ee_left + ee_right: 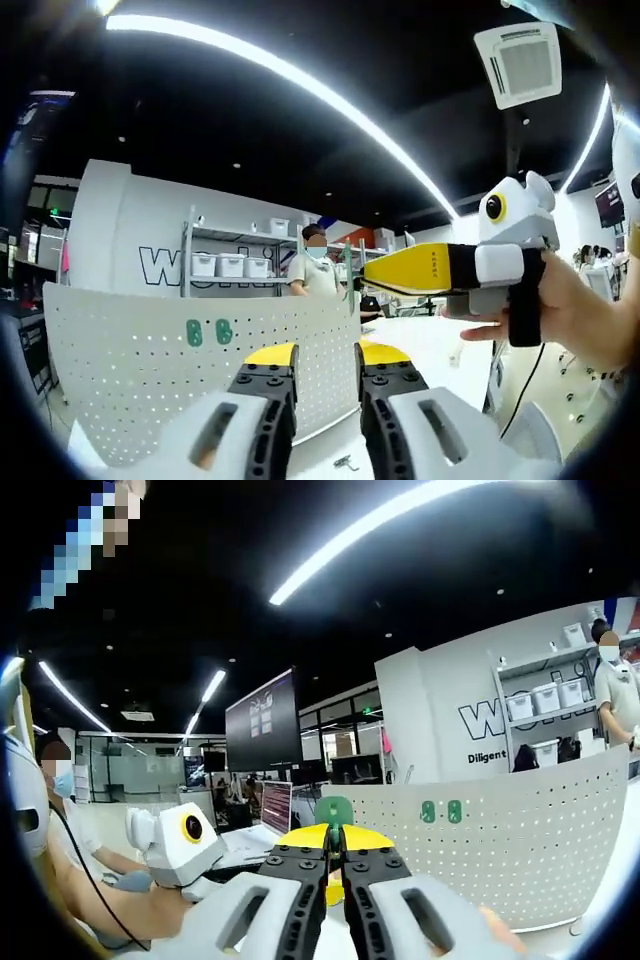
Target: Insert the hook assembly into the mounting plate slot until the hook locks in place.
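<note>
The mounting plate (150, 370) is a white perforated board standing upright on the table, with two green marks (208, 332) on its face. My left gripper (326, 356) hangs in front of it, jaws apart with nothing between them. My right gripper (372, 284) comes in from the right in a hand (570, 310), its yellow jaws pressed together. In the right gripper view my right gripper (335, 838) is shut on a green hook piece (335, 808) that sticks up past the tips, with the mounting plate (530, 850) to its right. The left gripper's white body (180, 845) shows at lower left.
A small metal part (345, 462) lies on the white table below my left jaws. Behind the plate stand a shelf with white bins (230, 265) and a person (315, 270). A seated person (60, 850) and monitors (262, 720) are to the left in the right gripper view.
</note>
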A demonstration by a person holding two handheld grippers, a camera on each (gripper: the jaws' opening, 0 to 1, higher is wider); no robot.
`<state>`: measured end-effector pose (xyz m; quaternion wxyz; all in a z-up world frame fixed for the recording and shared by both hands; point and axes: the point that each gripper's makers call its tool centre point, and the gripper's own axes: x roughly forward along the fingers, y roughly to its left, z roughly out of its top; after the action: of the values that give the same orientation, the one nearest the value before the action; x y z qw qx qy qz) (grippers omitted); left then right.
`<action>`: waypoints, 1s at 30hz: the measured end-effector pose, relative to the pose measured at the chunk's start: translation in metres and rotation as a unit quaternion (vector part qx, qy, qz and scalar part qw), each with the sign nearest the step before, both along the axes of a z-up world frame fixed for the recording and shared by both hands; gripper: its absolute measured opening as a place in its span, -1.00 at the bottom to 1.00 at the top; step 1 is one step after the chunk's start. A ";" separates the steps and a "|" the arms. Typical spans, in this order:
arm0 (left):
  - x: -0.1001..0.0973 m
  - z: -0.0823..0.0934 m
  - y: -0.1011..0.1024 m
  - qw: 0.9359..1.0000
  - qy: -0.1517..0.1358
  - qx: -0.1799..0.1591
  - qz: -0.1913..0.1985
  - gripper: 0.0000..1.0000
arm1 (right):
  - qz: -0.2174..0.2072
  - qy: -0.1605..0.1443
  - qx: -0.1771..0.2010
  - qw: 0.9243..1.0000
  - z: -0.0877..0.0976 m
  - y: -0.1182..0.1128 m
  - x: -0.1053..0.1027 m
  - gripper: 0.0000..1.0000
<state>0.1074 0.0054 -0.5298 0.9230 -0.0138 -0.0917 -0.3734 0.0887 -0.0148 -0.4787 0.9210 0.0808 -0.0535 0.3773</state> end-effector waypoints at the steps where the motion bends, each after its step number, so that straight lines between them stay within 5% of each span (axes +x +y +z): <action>1: 0.002 -0.004 0.001 1.000 0.010 0.004 0.005 -0.43 | -0.001 0.000 0.000 1.000 0.000 -0.001 0.000 -0.98; 20: 0.022 -0.059 0.025 0.993 0.086 0.057 0.056 -0.09 | -0.034 0.009 -0.002 0.999 -0.006 -0.033 0.010 -0.98; 30: 0.014 -0.094 0.027 0.989 0.120 0.070 0.051 -0.15 | -0.046 0.009 0.004 0.999 -0.007 -0.041 0.019 -0.98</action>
<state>0.1217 0.0328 -0.6238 0.9438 0.0112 0.0453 -0.3273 0.1077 -0.0561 -0.4862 0.9376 0.0854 -0.0501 0.3332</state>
